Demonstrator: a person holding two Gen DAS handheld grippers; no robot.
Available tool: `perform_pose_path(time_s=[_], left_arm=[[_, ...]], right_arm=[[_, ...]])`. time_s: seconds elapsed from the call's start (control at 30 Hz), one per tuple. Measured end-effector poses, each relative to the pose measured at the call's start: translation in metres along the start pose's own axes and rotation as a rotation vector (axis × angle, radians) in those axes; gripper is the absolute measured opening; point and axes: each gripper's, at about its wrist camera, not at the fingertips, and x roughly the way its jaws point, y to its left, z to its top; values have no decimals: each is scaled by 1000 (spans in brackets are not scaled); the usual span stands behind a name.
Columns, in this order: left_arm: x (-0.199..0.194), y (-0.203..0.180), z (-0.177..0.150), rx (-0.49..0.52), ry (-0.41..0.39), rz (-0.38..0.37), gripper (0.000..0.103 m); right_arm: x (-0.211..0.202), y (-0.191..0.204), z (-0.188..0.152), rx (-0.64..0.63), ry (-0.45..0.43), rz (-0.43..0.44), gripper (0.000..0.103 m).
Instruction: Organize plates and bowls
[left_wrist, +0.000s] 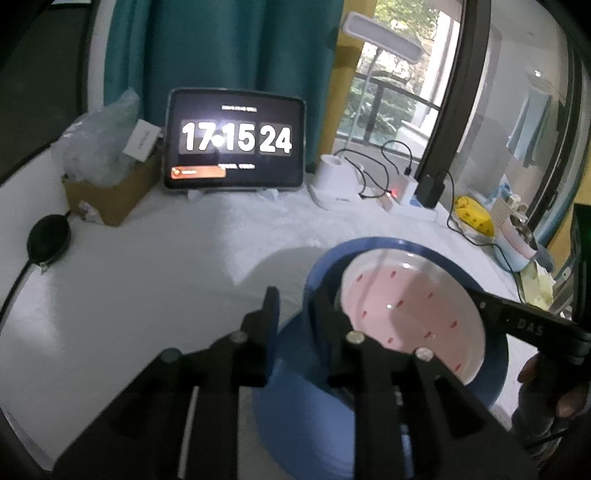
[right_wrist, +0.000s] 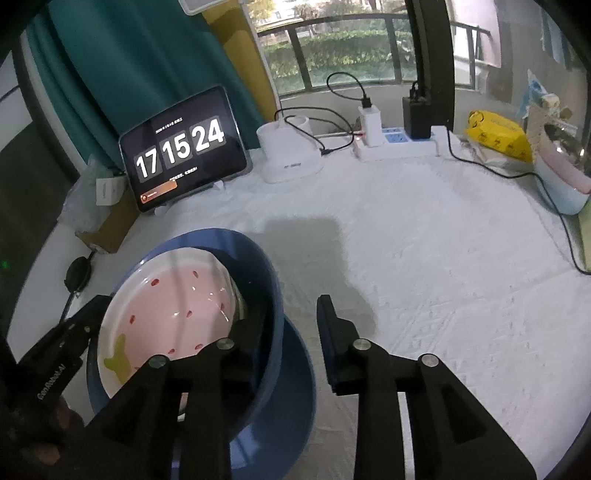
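A pink dish with red spots (left_wrist: 410, 314) (right_wrist: 173, 314) lies inside a blue bowl (left_wrist: 391, 245) (right_wrist: 266, 280), and the bowl stands on a blue plate (right_wrist: 295, 398) (left_wrist: 295, 417) on the white table. My left gripper (left_wrist: 295, 317) is open and straddles the bowl's left wall, one finger inside and one outside. My right gripper (right_wrist: 291, 325) is open and straddles the bowl's right wall in the same way. Each gripper shows in the other's view, the right gripper (left_wrist: 532, 325) at the bowl's right rim and the left gripper (right_wrist: 66, 339) at its left rim.
A tablet showing a clock (left_wrist: 236, 140) (right_wrist: 181, 147) stands at the back. A cardboard box with plastic (left_wrist: 107, 184) sits left of it. A white lamp base (right_wrist: 288, 155), power strip with cables (right_wrist: 399, 144), yellow package (right_wrist: 498, 136) and pale container (right_wrist: 561, 181) line the back right.
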Motion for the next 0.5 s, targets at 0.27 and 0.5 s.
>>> perform_pose_path(time_s=[0.27, 0.5], left_arm=[[-18, -4, -3, 7, -37, -3, 47], [-37, -13, -5, 33, -76, 25, 50]], right_arm=[[-16, 2, -4, -27, -40, -15, 42], [-30, 0, -9, -34, -65, -36, 42]])
